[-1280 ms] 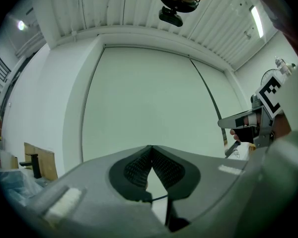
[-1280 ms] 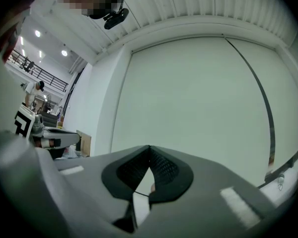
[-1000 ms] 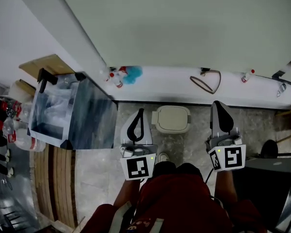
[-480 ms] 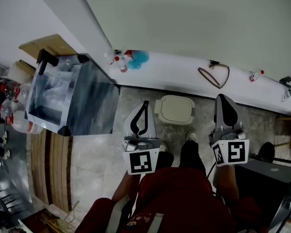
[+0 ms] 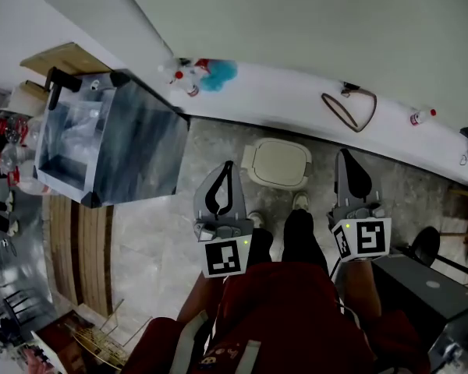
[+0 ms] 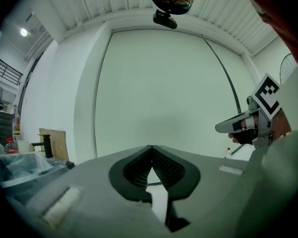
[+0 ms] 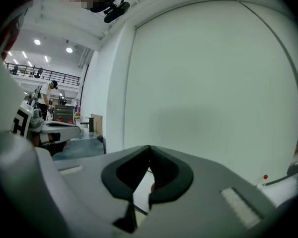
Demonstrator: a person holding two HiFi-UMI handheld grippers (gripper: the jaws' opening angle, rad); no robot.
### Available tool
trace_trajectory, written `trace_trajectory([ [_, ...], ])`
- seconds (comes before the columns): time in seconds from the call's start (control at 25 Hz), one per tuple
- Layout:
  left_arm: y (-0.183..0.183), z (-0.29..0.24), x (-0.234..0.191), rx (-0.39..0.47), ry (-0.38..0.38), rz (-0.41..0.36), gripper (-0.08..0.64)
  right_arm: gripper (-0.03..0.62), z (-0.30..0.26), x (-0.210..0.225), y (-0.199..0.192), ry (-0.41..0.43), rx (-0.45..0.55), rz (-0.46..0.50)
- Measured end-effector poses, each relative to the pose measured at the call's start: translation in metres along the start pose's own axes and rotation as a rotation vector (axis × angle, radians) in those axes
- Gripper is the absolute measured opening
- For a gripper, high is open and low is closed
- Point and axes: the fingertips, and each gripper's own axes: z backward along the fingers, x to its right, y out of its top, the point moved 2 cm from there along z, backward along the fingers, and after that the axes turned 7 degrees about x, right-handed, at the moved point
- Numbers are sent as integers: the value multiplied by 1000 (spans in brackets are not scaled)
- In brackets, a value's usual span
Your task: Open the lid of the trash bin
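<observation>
A: Where is the trash bin (image 5: 279, 179)?
B: On the floor, 12 o'clock from the shoes (image 5: 299, 202). Lid (image 5: 279, 160) down; opening not started.
A: Grippers?
B: Left gripper (image 5: 228, 170) at the bin's 8 o'clock, right gripper (image 5: 346, 159) at 3 o'clock. Both jaws together, empty, clear of the lid.

I'm looking steeply down through the head camera from high over the floor (image 5: 156, 244) toward the white wall (image 5: 312, 29), while each gripper camera is riding close behind its own jaws, facing level at that same wall, the left gripper view also catching the right gripper (image 6: 219, 128).
</observation>
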Motion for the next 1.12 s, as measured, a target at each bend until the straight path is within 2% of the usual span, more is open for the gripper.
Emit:
trace_trajectory([
  [0.24,-36,-13,22,-91,56,8,5,0,-15,24,-53,67,-90,-41],
  [0.52,-88,-22,50,-203,107,59,5,0,-22,41,-122,137,-225,-63],
  [0.68,-122,-17,67,-255,121,80,5,0,-19,50,-169,160,-296,-82],
  [0.92,-177,-6,88,-357,189,111,5,0,-15,58,-232,214,-399,-100],
  [1.12,-225,5,113,-462,190,143,5,0,-10,58,-282,248,-478,-95],
])
